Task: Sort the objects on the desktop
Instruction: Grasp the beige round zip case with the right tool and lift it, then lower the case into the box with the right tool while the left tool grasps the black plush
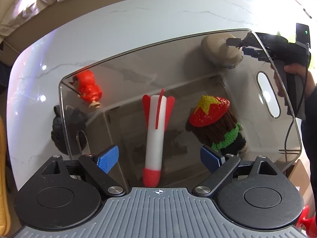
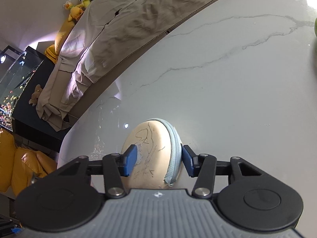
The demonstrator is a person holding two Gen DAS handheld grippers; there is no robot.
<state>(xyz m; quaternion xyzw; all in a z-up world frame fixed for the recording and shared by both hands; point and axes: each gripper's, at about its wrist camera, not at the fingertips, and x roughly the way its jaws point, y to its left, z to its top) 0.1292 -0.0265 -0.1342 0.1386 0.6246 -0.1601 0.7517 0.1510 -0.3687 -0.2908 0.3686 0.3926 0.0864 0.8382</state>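
Note:
A clear smoky plastic bin (image 1: 281, 79) stands on the white marble table (image 1: 118, 23). In it lie a white rocket toy with red fins (image 1: 155, 130) and a crochet doll with a red star hat (image 1: 216, 123). A red figurine (image 1: 89, 88) and a dark plush (image 1: 59, 127) sit outside by the bin's left wall. My left gripper (image 1: 159, 158) is open above the bin, over the rocket. My right gripper (image 2: 159, 159) is shut on a beige pouch with a blue zipper edge (image 2: 150, 148) on the table; it also shows in the left wrist view (image 1: 220, 49), behind the bin's far right corner.
A sofa under a beige cover (image 2: 122, 19) runs along the table's far edge. A fish tank (image 2: 15, 83) and yellow cushions (image 2: 21, 168) are at the left. A green object (image 2: 315, 29) peeks in at the right edge.

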